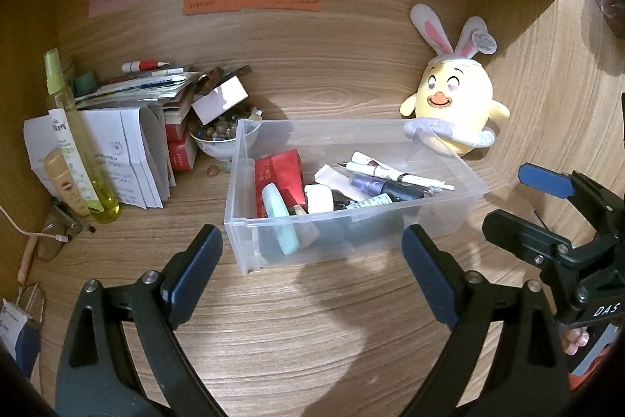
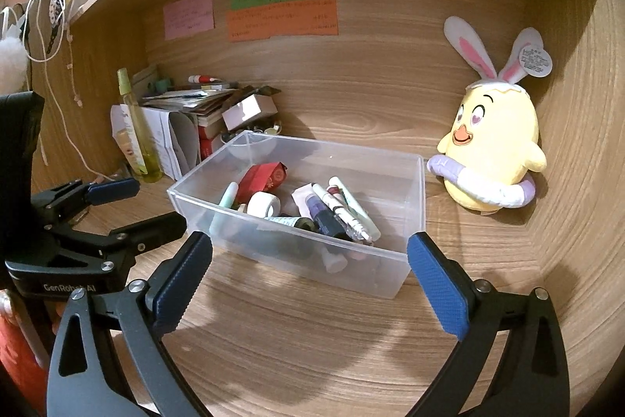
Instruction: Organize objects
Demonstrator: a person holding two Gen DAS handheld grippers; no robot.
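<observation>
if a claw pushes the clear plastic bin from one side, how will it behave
The clear rectangular plastic bin looks thin-walled and only partly filled, so it would probably slide easily on the smooth wooden desk surface rather than tip, being low and wide. The loose pens and tubes inside would likely shift or roll.

A yellow chick plush (image 2: 490, 151) is propped against the back wall at the right. Three paper notes (image 2: 281, 18) are stuck high on that wall.
</observation>
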